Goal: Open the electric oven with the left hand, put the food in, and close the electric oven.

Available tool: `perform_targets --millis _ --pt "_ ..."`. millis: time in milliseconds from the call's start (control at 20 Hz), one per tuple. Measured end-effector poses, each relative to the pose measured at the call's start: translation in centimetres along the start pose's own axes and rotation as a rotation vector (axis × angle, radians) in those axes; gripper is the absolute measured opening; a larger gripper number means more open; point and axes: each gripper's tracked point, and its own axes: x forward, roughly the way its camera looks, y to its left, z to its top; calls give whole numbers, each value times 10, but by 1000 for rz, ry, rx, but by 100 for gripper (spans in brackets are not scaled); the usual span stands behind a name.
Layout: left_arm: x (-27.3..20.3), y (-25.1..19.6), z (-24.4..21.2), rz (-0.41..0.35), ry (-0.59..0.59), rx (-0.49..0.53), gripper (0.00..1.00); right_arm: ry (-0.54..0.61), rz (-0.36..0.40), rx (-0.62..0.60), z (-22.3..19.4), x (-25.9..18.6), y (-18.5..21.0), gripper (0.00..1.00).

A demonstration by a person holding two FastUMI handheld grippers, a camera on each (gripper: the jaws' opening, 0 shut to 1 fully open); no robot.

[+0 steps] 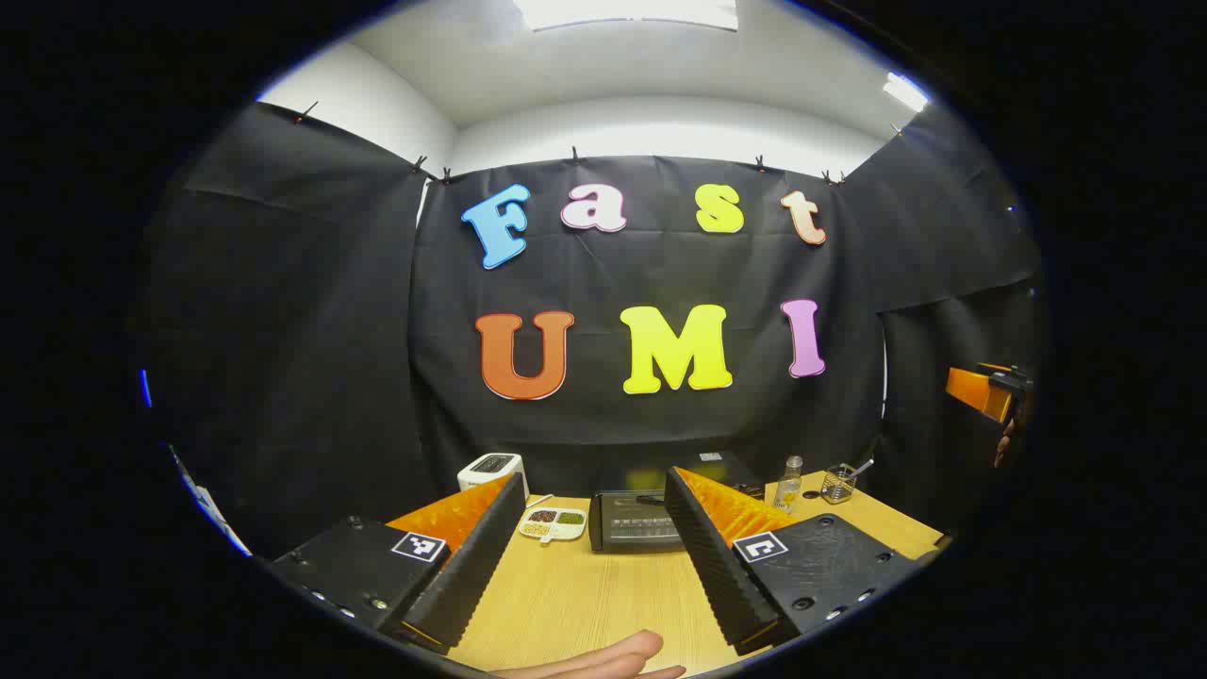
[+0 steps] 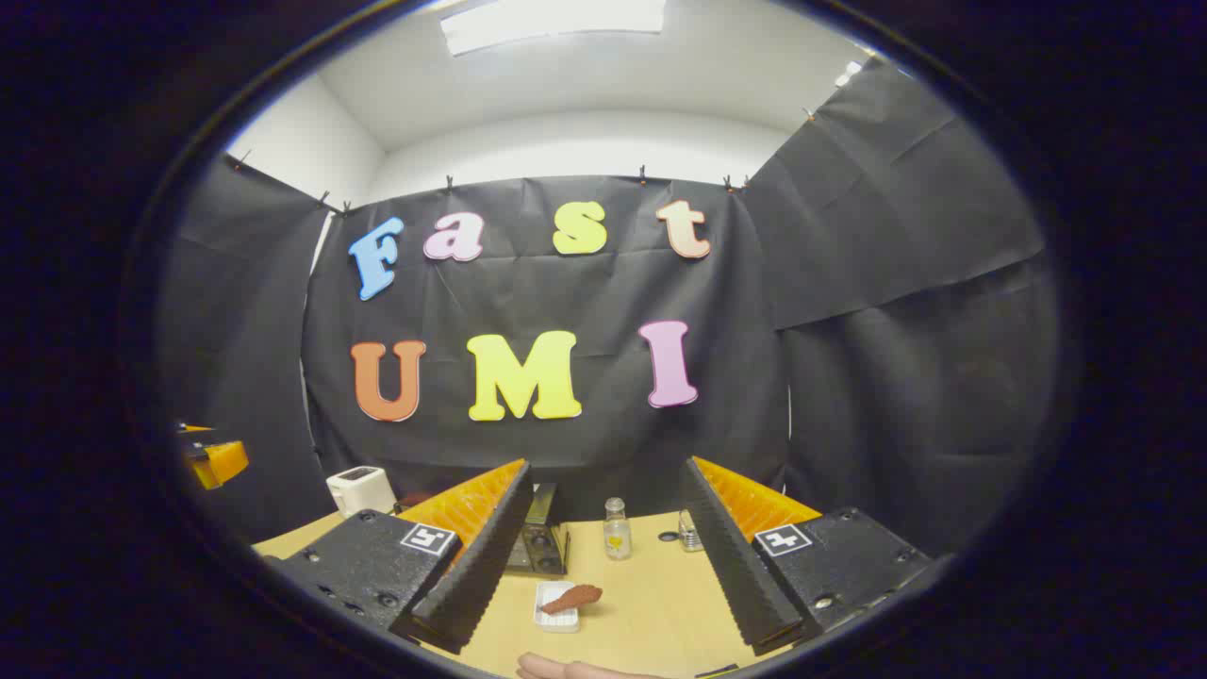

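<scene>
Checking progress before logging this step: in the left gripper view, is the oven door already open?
No: the oven sits on the table with its front door upright and shut, beyond the open left gripper.

Black cloth walls (image 1: 283, 330), wooden table (image 1: 585, 604), ceiling lights (image 1: 627, 11).

I can read no text, brand or number. The label on the small bottle (image 2: 617, 540) and the oven (image 1: 634, 520) front are too small to make out.
</scene>
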Motion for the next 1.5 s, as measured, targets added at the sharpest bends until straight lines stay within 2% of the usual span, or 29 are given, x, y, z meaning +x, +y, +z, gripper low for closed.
perform_targets --millis 300,750,1050,1250,1400,1500 --pt "-5 -9 7 -40 -13 -23 95 -12 -1 -10 5 -11 -12 99" --pt "-13 -22 10 -69 -21 2 95 -11 12 -10 5 -14 -14 100" --pt "-8 -34 15 -102 -39 -38 95 -11 14 -7 4 -15 -18 99" --pt "14 -39 16 -115 -37 -59 95 -15 23 -3 4 -14 -20 100" --pt "48 -48 12 -123 -35 -54 94 -14 26 -6 0 -13 -24 100" --pt "75 -64 3 -165 -8 -64 95 -11 28 -3 -2 -9 -24 100"
